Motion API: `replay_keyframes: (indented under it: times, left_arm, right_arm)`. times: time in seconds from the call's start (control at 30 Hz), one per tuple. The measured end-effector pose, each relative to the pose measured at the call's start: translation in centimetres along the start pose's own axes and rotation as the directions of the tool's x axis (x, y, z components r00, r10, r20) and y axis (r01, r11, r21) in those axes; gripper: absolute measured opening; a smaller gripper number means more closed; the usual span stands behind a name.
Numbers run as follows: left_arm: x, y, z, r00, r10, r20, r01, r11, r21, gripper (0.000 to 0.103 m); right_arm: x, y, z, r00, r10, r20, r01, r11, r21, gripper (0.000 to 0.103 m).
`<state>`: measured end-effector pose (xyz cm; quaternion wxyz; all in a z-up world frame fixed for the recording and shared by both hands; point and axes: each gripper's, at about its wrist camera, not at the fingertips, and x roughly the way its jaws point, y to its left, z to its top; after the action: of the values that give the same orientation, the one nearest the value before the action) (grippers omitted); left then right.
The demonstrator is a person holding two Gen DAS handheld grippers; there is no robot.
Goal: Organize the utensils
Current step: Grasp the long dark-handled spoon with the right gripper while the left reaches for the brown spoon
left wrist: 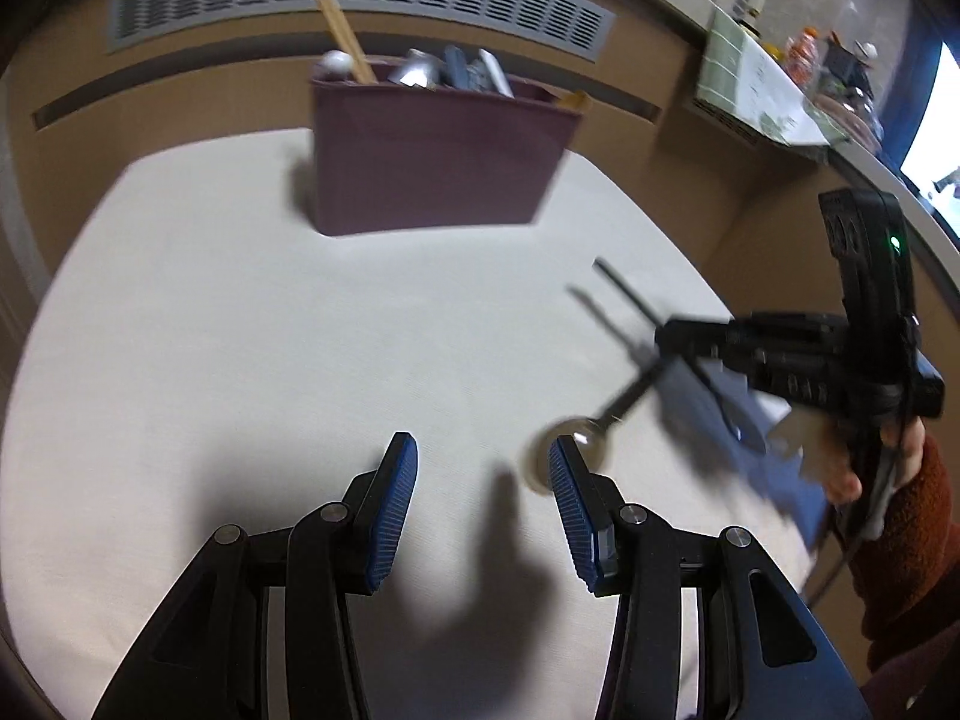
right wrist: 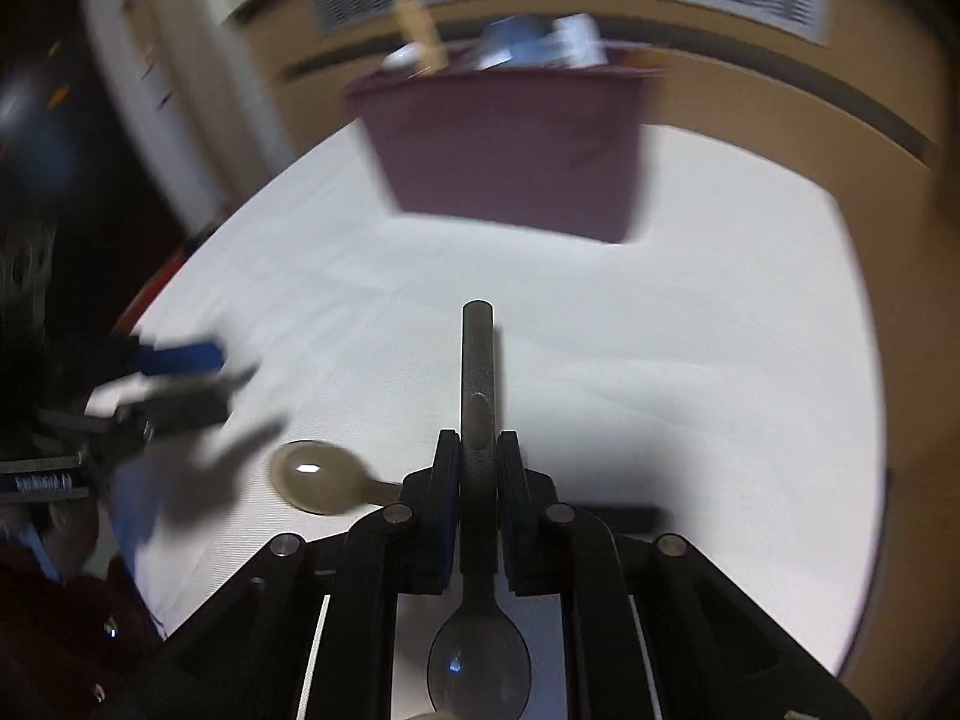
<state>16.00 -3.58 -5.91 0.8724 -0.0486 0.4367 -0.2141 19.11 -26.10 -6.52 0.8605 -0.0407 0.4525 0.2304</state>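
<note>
Left wrist view: the left gripper (left wrist: 480,510) hovers over the white tablecloth (left wrist: 240,330), its blue-padded jaws spread wide with nothing between them. A maroon utensil holder (left wrist: 438,162) stands upright at the far side of the table, with wooden chopsticks (left wrist: 345,39) and several blurred utensil handles sticking out of its top. To the right, the right gripper (left wrist: 666,342) is clamped on a dark-handled spoon (left wrist: 630,402), held above the cloth; its bowl shows just behind the left gripper's right fingertip. A vent grille (left wrist: 360,0) runs along the wall behind.

Right wrist view: the right gripper (right wrist: 477,462) has its jaws narrow, pinching the dark-handled spoon (right wrist: 478,360) at mid-handle; the handle points forward toward the utensil holder (right wrist: 510,150), and the bowl lies back beneath the gripper body. A second spoon (right wrist: 318,477) lies flat on the tablecloth (right wrist: 690,330) just left of the jaws. The left gripper (right wrist: 174,384) appears at the left edge, blurred; from this view I cannot tell its jaw setting.
</note>
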Motion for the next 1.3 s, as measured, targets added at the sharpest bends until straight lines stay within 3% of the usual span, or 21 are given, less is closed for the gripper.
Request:
replay_keyframes:
  times: [0.17,0.33,0.57,0.8,0.9,1.0,1.1,1.17,1.23,1.3]
  left_arm:
    - [0.9,-2.1,-0.5,0.991,-0.113,-0.076,0.114,0.993,0.008,0.047]
    - [1.8,-2.9,-1.1,0.971,-0.176,-0.161,0.175,0.984,-0.022,0.047]
    - [3.2,-2.0,0.1,0.960,-0.223,-0.172,0.206,0.972,-0.111,0.047]
    - [6.0,-2.2,3.4,0.975,-0.170,-0.146,0.155,0.982,-0.107,0.047]
    - [6.6,-2.2,5.1,0.991,-0.069,-0.112,0.059,0.994,-0.088,0.047]
    - [4.8,-1.9,5.8,0.999,0.041,-0.013,-0.043,0.992,-0.118,0.047]
    - [2.6,-1.9,5.6,0.993,0.081,0.091,-0.066,0.985,-0.161,0.047]
    - [2.6,-2.8,5.8,0.994,0.021,0.104,-0.006,0.990,-0.142,0.047]
    - [4.4,-4.8,6.6,0.996,-0.084,0.038,0.087,0.993,-0.076,0.047]
    - [6.9,-7.2,7.4,0.990,-0.142,-0.023,0.142,0.990,-0.005,0.047]
  right_arm:
    - [-1.5,-4.4,-1.4,0.995,-0.101,0.015,0.099,0.989,0.110,0.010]
    - [-0.8,-6.5,-1.4,0.986,-0.164,0.005,0.162,0.980,0.117,0.011]
    - [-1.1,-5.4,-2.4,0.998,-0.059,-0.011,0.060,0.993,0.097,0.011]
    - [-2.3,-3.0,-5.0,0.999,0.017,-0.039,-0.013,0.995,0.096,0.011]
    - [-2.8,-2.9,-5.7,0.998,0.043,-0.039,-0.038,0.991,0.125,0.012]
    - [-3.6,-4.1,-6.2,0.998,0.061,-0.019,-0.056,0.980,0.191,0.012]
    - [-4.7,-5.4,-6.4,0.999,-0.006,0.034,-0.003,0.969,0.246,0.015]
    - [-5.5,-6.2,-6.4,0.996,-0.038,0.082,0.013,0.958,0.287,0.015]
    - [-5.8,-6.5,-6.2,0.991,-0.061,0.121,0.021,0.950,0.311,0.015]
    - [-6.0,-6.6,-5.8,0.985,-0.088,0.150,0.034,0.942,0.334,0.015]
